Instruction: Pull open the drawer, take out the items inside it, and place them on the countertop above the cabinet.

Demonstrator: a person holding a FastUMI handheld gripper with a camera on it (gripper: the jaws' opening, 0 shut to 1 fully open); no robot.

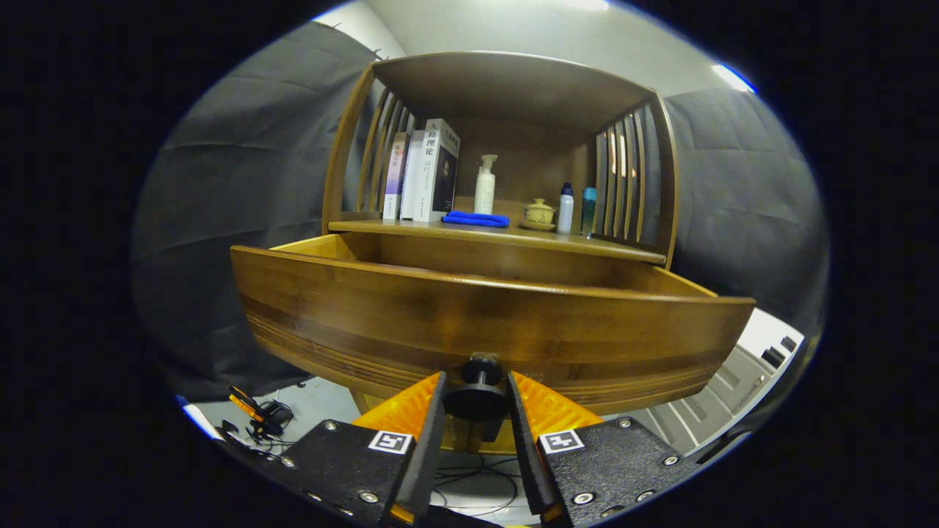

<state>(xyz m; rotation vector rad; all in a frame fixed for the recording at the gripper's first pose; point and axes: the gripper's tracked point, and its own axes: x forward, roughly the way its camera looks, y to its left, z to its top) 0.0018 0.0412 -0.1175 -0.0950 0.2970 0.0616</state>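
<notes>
The gripper [477, 411] sat low in front of the cabinet, its two orange-backed black fingers [429, 425] pinching the round black drawer knob [477, 400] from either side, both pads pressed against it. The knob stuck out straight toward the gripper on a short stem, fixed to the middle of the lower edge of the drawer front.

Just beyond the fingers stood the brown wooden drawer [484, 323], pulled well out of the cabinet. Its long axis ran crosswise to the fingers, from one side to the other, and its front panel faced the gripper squarely. From this low angle only the inner rim and a strip of the pale side walls showed; I could not tell what lay inside.

Farther beyond and above the drawer was the wooden worktop of the cabinet [411, 229], roofed by a slatted wooden hutch [513, 81]. On it stood three upright books [425, 176] off to the left of the fingers' line, then a white pump bottle [485, 185], with a folded blue cloth [475, 218] lying flat just ahead of it. To the right of the fingers' line sat a small yellowish lidded teacup [539, 213], a white bottle with a blue cap [565, 208] and a teal bottle [589, 210] close beside it.

Below the drawer, cables [469, 477] trailed over the pale floor.
</notes>
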